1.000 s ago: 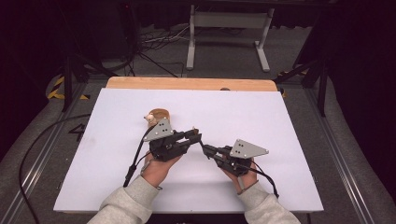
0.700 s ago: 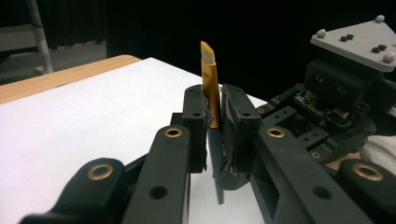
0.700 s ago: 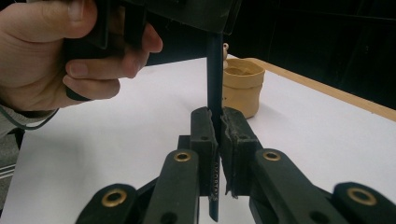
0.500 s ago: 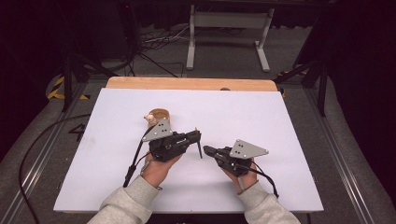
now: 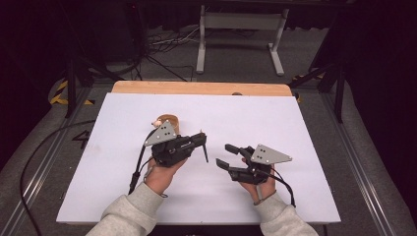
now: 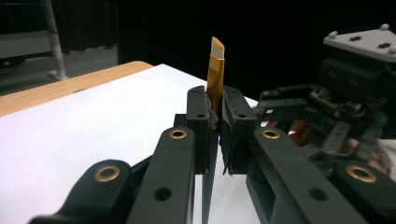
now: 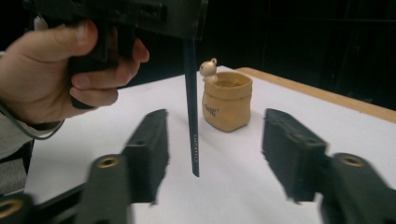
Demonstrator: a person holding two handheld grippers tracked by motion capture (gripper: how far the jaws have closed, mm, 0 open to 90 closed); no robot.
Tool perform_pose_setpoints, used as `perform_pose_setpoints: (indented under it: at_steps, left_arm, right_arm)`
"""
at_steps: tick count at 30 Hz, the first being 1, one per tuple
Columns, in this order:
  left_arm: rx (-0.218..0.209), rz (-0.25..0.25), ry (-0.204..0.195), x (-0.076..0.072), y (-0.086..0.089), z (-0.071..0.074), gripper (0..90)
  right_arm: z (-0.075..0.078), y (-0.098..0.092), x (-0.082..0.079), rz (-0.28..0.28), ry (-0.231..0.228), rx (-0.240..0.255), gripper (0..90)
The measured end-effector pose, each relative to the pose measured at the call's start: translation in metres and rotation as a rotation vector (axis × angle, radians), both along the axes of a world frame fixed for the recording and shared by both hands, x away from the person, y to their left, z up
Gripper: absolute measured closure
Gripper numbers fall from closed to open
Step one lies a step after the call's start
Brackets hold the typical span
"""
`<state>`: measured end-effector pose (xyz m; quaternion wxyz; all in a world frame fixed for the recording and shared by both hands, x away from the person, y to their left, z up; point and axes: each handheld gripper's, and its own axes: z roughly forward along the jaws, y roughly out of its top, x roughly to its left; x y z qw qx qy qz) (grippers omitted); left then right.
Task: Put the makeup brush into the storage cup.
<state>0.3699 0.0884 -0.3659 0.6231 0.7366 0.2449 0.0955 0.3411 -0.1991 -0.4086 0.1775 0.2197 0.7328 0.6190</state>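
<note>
Two black grippers, the left gripper (image 5: 199,140) and the right gripper (image 5: 223,156), each topped by a grey three-cornered plate with dark holes, were seen at centre frame. Brass-ringed pivots were shown on the jaws. Black cables trailed below; pale grey sleeves were worn.

left tongs (image 5: 202,142) – clamped shut, held level | right tongs (image 5: 223,156) – jaws just opened, apart
</note>
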Motion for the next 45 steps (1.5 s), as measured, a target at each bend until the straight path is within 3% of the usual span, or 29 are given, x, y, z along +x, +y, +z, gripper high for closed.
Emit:
perform_pose_setpoints:
  at_steps: [2,6,12,18,25,29,38,45]
  left_arm:
    - [-0.007,0.011,0.012,0.001,0.003,0.001,83.0]
    - [-0.012,0.040,0.023,0.006,0.010,0.004,82.9]
    - [-0.003,0.090,0.001,0.012,0.019,0.016,82.9]
    - [0.002,0.129,0.017,0.020,0.027,0.021,82.9]
    - [0.023,0.175,-0.001,0.028,0.034,0.028,82.9]
    - [0.031,0.198,-0.006,0.032,0.038,0.030,82.9]
    - [0.050,0.231,-0.013,0.039,0.047,0.036,82.8]
    - [0.043,0.267,-0.010,0.046,0.055,0.037,82.7]
  right_arm:
    - [0.003,-0.001,-0.002,-0.011,-0.021,0.008,23.4]
    - [0.008,-0.003,-0.004,-0.038,0.003,-0.008,13.5]
    - [0.010,-0.011,-0.008,-0.048,0.002,-0.001,9.9]
    - [0.012,-0.021,-0.012,-0.064,0.008,-0.003,9.7]
    - [0.013,-0.031,-0.016,-0.075,0.001,-0.017,4.8]
    - [0.011,-0.035,-0.016,-0.087,0.000,-0.038,1.8]
    - [0.005,-0.044,-0.012,-0.092,0.012,-0.027,0.0]
    - [0.001,-0.053,-0.012,-0.108,-0.008,-0.044,0.0]
